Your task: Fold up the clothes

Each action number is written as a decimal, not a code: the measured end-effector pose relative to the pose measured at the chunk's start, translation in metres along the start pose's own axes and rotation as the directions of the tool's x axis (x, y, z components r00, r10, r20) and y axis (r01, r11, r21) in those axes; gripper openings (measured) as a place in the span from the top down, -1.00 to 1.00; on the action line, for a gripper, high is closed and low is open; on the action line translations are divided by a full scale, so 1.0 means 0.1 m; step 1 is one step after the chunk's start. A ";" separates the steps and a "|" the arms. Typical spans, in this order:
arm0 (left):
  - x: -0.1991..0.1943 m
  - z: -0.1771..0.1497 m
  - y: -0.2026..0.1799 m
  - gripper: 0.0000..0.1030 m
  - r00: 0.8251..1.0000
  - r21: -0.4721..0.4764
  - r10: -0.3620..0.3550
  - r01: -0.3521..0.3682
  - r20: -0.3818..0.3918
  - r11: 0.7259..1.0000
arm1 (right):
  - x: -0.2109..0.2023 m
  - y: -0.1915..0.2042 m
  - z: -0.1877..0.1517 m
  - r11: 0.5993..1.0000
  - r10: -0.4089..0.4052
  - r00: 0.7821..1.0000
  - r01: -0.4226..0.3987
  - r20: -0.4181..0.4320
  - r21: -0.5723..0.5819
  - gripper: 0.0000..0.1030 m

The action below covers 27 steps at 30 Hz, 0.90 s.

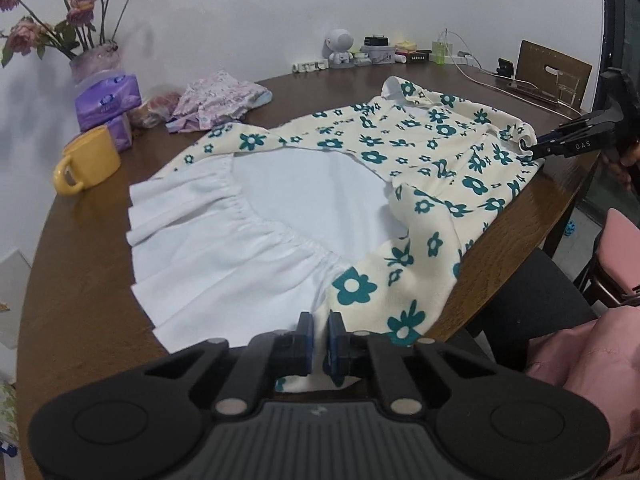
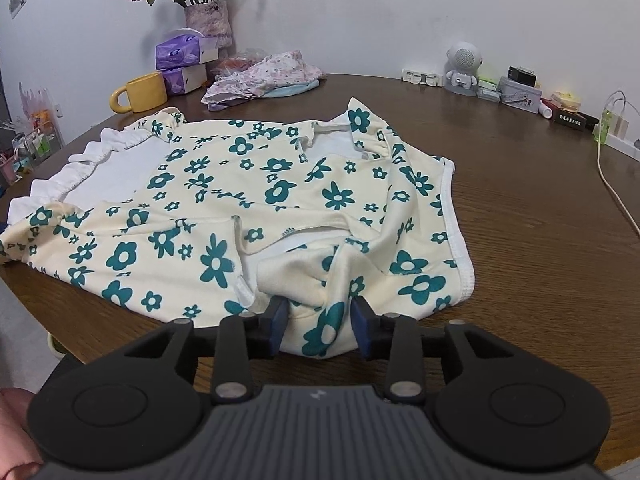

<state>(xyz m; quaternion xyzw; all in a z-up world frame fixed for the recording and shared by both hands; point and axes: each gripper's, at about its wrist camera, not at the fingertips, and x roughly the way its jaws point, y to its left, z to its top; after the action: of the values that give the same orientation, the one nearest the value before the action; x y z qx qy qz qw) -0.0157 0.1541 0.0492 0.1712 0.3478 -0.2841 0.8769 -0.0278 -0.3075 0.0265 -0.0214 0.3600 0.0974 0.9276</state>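
Left gripper (image 1: pixel 319 334) pinches the floral dress (image 1: pixel 400 184) at its near hem; right gripper (image 2: pixel 320 330), jaws apart, seemingly bunches its near-right cloth on the table (image 2: pixel 540 240).

The left gripper (image 1: pixel 318 338) sits low at the near hem of the floral garment (image 1: pixel 400 184), its blue pads nearly together and pinching the fabric edge. The right gripper (image 2: pixel 320 328) is at the garment's opposite end, its blue pads set wider, closed around a bunched fold
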 end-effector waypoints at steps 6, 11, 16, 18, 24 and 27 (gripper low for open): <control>-0.06 0.05 -0.04 0.98 0.997 0.003 0.073 -0.073 0.035 0.997 | 0.00 -0.01 -0.01 1.000 -0.001 1.000 0.001 0.006 0.003 0.29; -0.13 0.13 0.03 0.99 0.987 -0.046 0.148 -0.145 0.065 0.988 | 0.00 0.01 -0.02 1.000 -0.012 1.000 0.012 0.006 -0.011 0.27; -0.02 0.12 0.31 0.99 0.979 -0.173 0.203 -0.196 0.023 0.965 | -0.01 0.03 -0.02 0.999 -0.031 1.000 0.031 0.006 -0.026 0.23; 0.05 0.08 0.38 0.99 0.978 -0.207 0.209 -0.204 0.002 0.957 | -0.01 0.02 -0.03 0.999 -0.030 1.000 0.030 0.007 -0.023 0.22; 0.09 -0.05 0.44 0.97 0.978 -0.289 0.206 -0.205 -0.026 0.935 | -0.02 0.01 -0.05 0.999 -0.034 0.999 0.034 0.009 -0.025 0.20; 0.08 -0.10 0.46 0.83 0.978 -0.315 0.207 -0.204 -0.027 0.927 | -0.02 0.00 -0.06 0.999 -0.034 0.999 0.034 0.012 -0.024 0.20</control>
<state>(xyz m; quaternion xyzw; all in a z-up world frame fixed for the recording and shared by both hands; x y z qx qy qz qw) 0.0122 0.1916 0.0414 0.0630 0.3661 -0.1319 0.9190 -0.0332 -0.3082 0.0237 -0.0380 0.3532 0.0862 0.9308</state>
